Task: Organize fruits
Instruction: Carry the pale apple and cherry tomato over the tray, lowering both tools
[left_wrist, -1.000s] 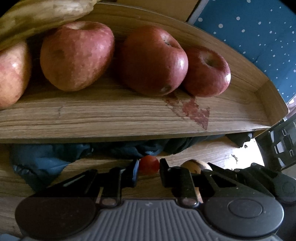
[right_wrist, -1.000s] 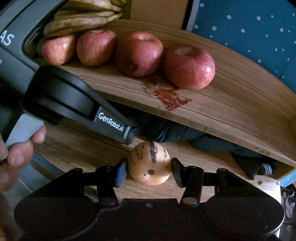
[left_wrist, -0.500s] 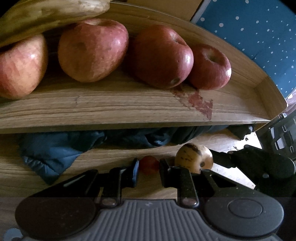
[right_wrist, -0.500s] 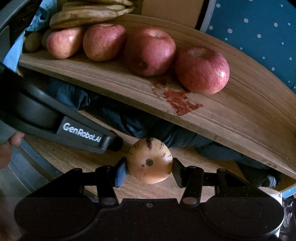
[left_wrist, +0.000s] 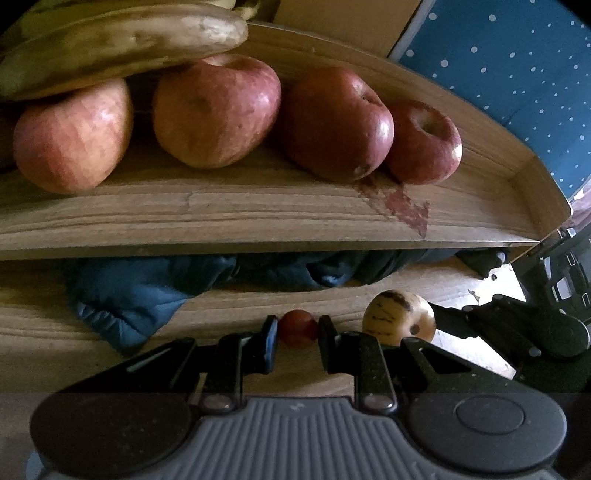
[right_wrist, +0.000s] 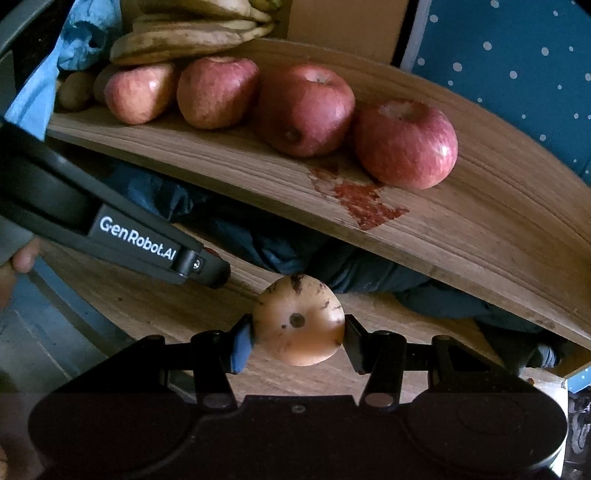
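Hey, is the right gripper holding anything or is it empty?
Holding. The right gripper is clamped on a speckled tan round fruit, both pads against its sides.

matt wood-grain shelf (left_wrist: 258, 218), glossy red apples (left_wrist: 336, 122), crumpled blue cloth (left_wrist: 140, 291).

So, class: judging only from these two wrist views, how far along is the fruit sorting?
Done: four red apples sit in a row on the wooden shelf, bananas at its far end. In hand: the left gripper is shut on a small red fruit, and the right gripper on a speckled tan fruit. Left: both held fruits still need placing; where they go is not shown.
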